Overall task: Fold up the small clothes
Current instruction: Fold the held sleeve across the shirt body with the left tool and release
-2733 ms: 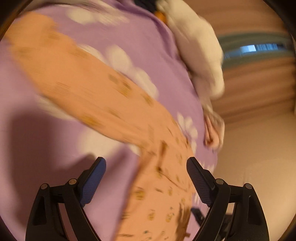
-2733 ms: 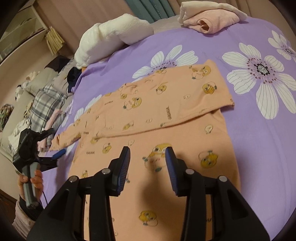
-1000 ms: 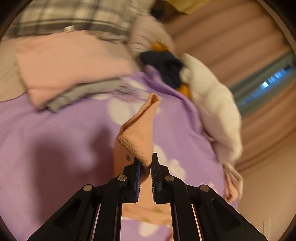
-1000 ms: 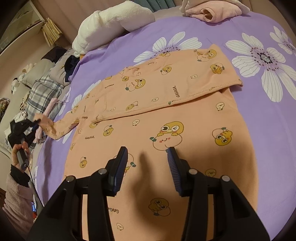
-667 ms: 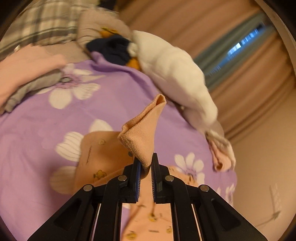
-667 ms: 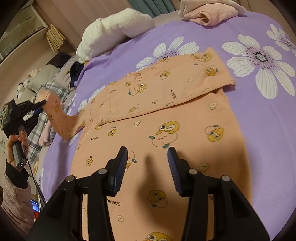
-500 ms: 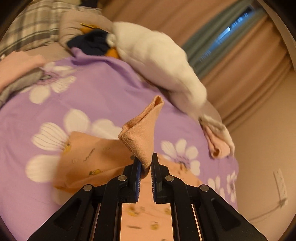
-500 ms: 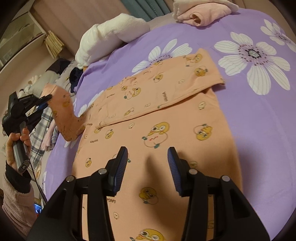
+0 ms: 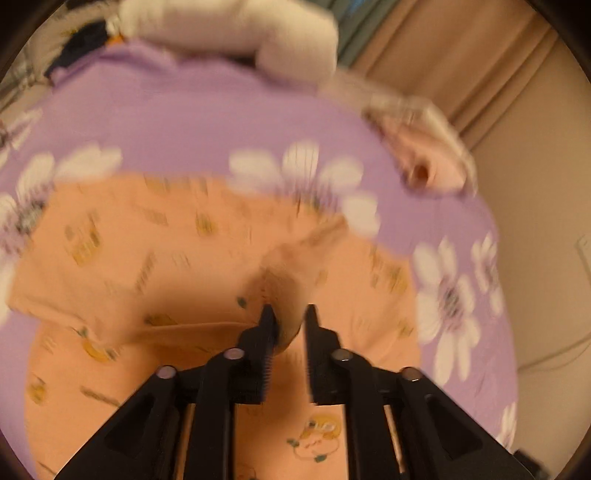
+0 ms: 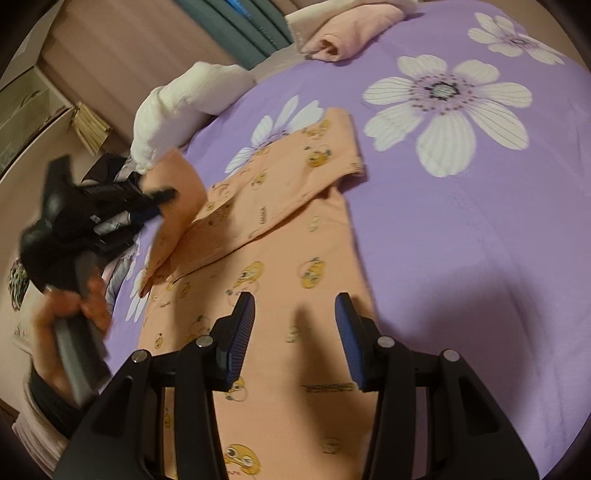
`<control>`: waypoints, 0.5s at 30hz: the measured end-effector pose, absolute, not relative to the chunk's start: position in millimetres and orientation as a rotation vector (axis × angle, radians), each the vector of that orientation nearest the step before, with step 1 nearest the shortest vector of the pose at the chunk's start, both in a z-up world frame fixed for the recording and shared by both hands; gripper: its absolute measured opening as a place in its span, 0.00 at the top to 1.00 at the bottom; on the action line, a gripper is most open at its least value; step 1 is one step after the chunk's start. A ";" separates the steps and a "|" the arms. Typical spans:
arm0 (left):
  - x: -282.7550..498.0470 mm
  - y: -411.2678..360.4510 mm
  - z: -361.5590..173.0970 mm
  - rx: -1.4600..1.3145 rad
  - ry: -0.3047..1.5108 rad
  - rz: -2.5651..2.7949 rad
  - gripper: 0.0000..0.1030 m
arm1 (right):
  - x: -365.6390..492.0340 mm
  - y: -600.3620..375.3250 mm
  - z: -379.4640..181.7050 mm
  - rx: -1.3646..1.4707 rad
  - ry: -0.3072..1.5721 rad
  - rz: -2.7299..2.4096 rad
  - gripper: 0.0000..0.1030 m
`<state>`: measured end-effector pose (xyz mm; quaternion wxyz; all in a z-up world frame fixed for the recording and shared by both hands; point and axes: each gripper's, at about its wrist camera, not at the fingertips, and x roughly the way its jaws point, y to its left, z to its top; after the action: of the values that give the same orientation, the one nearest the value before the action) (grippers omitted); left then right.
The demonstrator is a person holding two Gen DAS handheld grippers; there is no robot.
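An orange child's top [image 10: 295, 258] with yellow cartoon prints lies flat on a purple flowered bedspread [image 10: 480, 221]. One sleeve is folded across its chest. My left gripper [image 9: 288, 314] is shut on the cuff of the other sleeve [image 9: 291, 273] and holds it raised over the top's body; the left wrist view is blurred. From the right wrist view the left gripper [image 10: 155, 195] shows at the left with the sleeve [image 10: 177, 206] draped from it. My right gripper [image 10: 293, 314] is open and empty above the top's lower body.
A white pillow [image 10: 184, 99] lies at the head of the bed. A rolled pink garment [image 10: 351, 40] lies at the far corner. Dark and plaid clothes [image 10: 110, 166] are piled off the bed's left side. Curtains [image 10: 240, 22] hang behind.
My left gripper has carried the sleeve cuff up from the bed's left edge and across over the top's body. The right gripper has stayed open, hovering above the lower body.
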<state>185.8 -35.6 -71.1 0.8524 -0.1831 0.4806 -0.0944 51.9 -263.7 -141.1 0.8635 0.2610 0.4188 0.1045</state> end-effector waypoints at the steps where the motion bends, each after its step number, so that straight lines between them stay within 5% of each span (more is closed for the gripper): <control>1: 185.2 -40.6 -77.7 -0.377 1.043 -0.205 0.74 | 51.4 -266.4 -141.4 0.550 0.878 0.214 0.52; 3: 181.7 -49.1 -87.7 -0.355 1.093 -0.251 0.48 | 51.4 -270.2 -140.2 0.557 0.875 0.212 0.50; 5: 174.6 -50.4 -88.5 -0.355 1.103 -0.313 0.36 | 55.2 -273.0 -138.4 0.566 0.873 0.215 0.48; 15: 118.7 35.3 -75.5 -0.361 1.024 -0.299 0.36 | 108.4 -239.4 -123.4 0.615 0.889 0.366 0.46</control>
<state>118.7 35.3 -75.5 0.8456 -0.1712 0.4852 -0.1418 108.4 -239.4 -123.4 0.8416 0.2910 0.4206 0.1734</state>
